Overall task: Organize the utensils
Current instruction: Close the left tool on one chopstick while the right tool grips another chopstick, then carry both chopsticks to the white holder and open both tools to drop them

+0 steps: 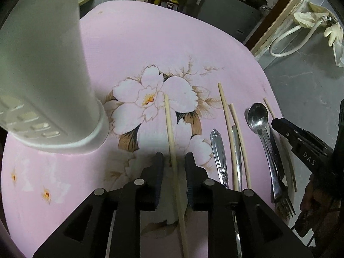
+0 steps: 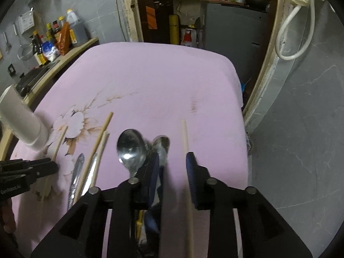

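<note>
Left gripper (image 1: 173, 161): jaws apart, straddling one chopstick (image 1: 172, 142) that lies lengthwise between the pads; gap visible on both sides, so no grip. Chopstick rests flat on the pink floral tablecloth (image 1: 139, 49), tip over the printed flower.

Right gripper (image 2: 173, 163): jaws likewise apart, w/ a second chopstick (image 2: 184, 137) running between them, close to the right-hand pad (contact cannot be confirmed, frame is blurred). Small spoon (image 2: 161, 145) lies just beside the left-hand pad.

White utensil holder (image 1: 47, 68): stands upright on the cloth at the left, well apart from the cutlery row, slotted base wall visible.

Remaining items, left to right in the left wrist view:
- knife handle (image 1: 219, 150), ornate, pointing away
- two chopsticks (image 1: 228, 129) side by side w/ a plain steel handle between them
- large spoon (image 1: 257, 116), bowl up, stacked over other handles
- fork (image 1: 283, 206), tines toward the near edge

Right gripper's finger tip sits just beside the large spoon in the left wrist view.
</note>
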### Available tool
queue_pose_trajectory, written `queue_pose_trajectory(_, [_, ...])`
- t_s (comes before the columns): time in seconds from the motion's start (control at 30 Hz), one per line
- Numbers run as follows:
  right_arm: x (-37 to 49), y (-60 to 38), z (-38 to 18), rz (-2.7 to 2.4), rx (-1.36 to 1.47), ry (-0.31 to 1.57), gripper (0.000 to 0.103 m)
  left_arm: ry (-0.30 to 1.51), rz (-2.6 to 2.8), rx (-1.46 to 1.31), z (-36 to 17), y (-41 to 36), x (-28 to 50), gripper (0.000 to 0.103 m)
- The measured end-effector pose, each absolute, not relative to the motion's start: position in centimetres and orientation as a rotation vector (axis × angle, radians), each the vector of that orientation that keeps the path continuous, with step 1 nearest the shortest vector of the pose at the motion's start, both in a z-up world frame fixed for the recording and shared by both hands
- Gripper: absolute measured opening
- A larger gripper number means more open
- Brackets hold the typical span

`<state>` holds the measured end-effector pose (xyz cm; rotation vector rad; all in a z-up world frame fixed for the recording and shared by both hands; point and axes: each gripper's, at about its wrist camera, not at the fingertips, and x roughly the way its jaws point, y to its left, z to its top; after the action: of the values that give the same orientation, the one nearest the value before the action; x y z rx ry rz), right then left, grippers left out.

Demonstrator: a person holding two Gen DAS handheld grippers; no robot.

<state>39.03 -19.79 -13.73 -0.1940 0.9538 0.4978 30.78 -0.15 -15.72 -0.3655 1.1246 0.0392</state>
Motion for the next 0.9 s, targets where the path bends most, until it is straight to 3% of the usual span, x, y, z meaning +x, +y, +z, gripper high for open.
queue_pose_trajectory(0.47, [41.9, -17.9, -15.0, 0.495, -0.245, 1.021, 0.024, 1.146, 0.053, -0.382, -15.7, 0.2, 31.6, 0.017])
queue_pose_trajectory(0.53, [42.1, -18.1, -15.0, 0.491, -0.223, 1.031, 0.017, 1.149, 0.064, -0.356, -15.7, 0.0, 31.8, 0.009])
queue_pose_trajectory(0.57, [42.0, -18.1, -15.1, 0.481, -0.242, 1.029, 0.005, 1.148, 0.069, -0.347, -15.6, 0.0, 31.8, 0.007])
queue_pose_trajectory(0.63, [41.6, -18.2, -15.4, 0.488, -0.256, 1.025, 0.004, 1.141, 0.068, -0.370, -15.7, 0.3, 31.5, 0.003])
queue_pose_trajectory(0.9, [39.4, -20.3, -13.3, 0.544, -0.103, 0.974, 0.003, 0.998, 0.017, -0.445, -13.7, 0.4, 28.9, 0.002])
